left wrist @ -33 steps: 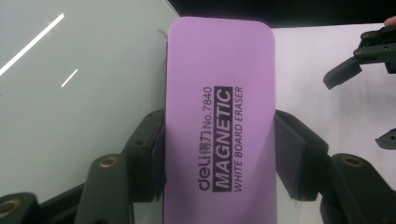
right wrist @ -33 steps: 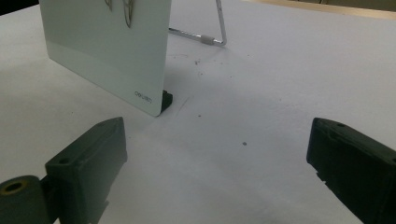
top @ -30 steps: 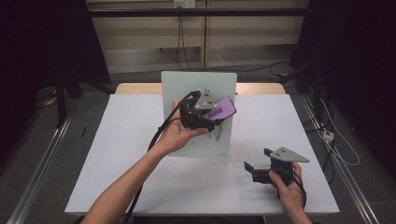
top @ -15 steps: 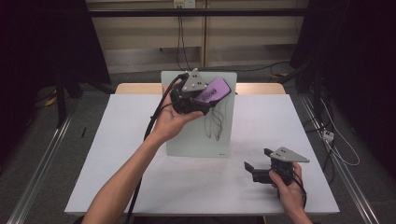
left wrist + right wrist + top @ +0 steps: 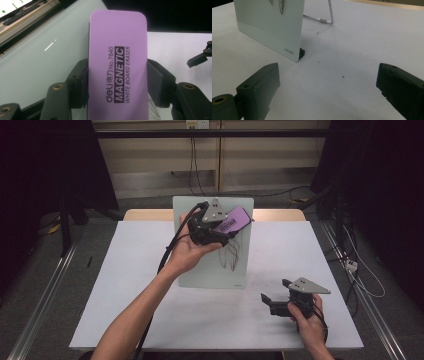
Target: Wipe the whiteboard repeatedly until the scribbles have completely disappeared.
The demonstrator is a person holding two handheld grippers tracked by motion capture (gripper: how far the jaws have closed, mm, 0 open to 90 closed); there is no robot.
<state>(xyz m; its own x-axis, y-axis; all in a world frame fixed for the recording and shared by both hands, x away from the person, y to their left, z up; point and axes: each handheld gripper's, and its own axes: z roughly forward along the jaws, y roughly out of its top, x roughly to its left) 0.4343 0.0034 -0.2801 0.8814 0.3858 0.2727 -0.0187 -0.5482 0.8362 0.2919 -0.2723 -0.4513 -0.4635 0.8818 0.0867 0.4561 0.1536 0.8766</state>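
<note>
A small whiteboard point(image 5: 210, 265) leans on a wire stand at the middle of the white table point(image 5: 125, 285), with black scribbles point(image 5: 232, 251) on its face. My left gripper point(image 5: 222, 226) is shut on a purple magnetic whiteboard eraser point(image 5: 234, 221), held against the board's upper right part. In the left gripper view the eraser point(image 5: 117, 67) stands upright between the two black jaws, with the board point(image 5: 37, 65) behind it on the left. My right gripper point(image 5: 276, 292) rests near the table's front right, open and empty, with its jaws far apart in the right gripper view point(image 5: 328, 85).
The board's lower corner point(image 5: 293, 53) and its wire stand point(image 5: 325, 18) lie just ahead of the right gripper. A wooden table edge point(image 5: 280, 214) shows behind the board. Cables point(image 5: 360, 275) trail on the floor at the right, and a metal rail point(image 5: 45, 295) runs along the left.
My left gripper has carried the eraser up the board from its middle to its upper right part. The right gripper has stayed where it was.
</note>
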